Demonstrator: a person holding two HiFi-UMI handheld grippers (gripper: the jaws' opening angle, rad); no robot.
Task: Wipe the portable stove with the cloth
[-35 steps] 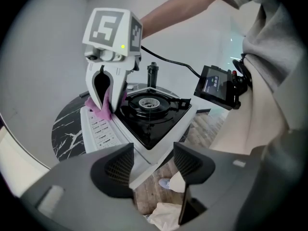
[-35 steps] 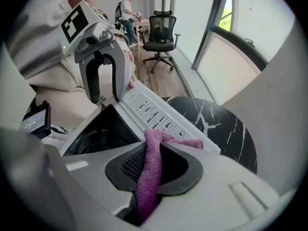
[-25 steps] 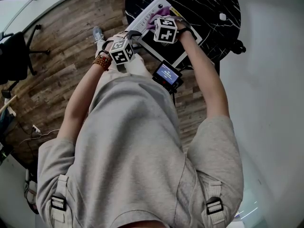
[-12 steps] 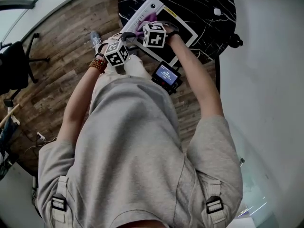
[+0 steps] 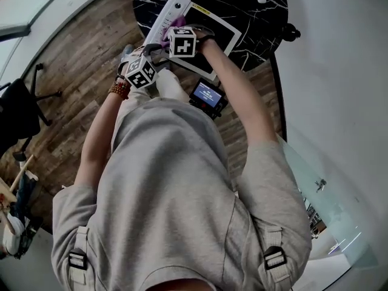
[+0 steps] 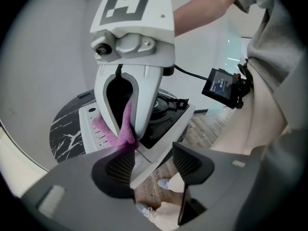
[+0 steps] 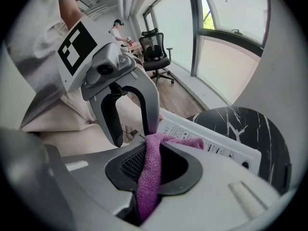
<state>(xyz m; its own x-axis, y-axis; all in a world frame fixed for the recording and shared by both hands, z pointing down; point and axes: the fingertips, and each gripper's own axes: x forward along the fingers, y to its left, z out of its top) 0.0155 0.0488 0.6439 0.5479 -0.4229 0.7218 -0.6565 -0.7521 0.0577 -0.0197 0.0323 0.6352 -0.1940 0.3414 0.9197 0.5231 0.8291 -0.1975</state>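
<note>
1. My right hand-held gripper (image 7: 155,163): tipped steeply down over the stove, jaws clamped on the cloth.
2. Cloth (image 7: 182,142), purple: one fold is pinched between my right jaws. The free end lies on the stove's white control panel (image 7: 226,152).
3. Portable stove (image 6: 163,125): white casing, black top with a burner ring. It stands on the table (image 5: 257,18), at the side nearest me.
4. My left hand-held gripper (image 6: 154,170): jaws wide apart, just now drawn in a little, and gripping nothing. The stove's near corner, the floor and my shoe (image 6: 165,183) show through the gap. It sits just beside the right one, at the stove's near corner. I cannot tell whether it touches the casing.
5. Table: round, black marble with white veins. The stove takes up its near-left part.
6. Screen unit (image 5: 208,94): small, lit blue, with a cable, hanging in front of my waist below the right forearm.
7. Floor (image 5: 79,83): brown wooden boards, running under the table.
8. Bead bracelet (image 5: 119,90): on my left wrist, behind the marker cube.
9. Office chair (image 7: 156,52): black, well behind, by the tall windows.
</note>
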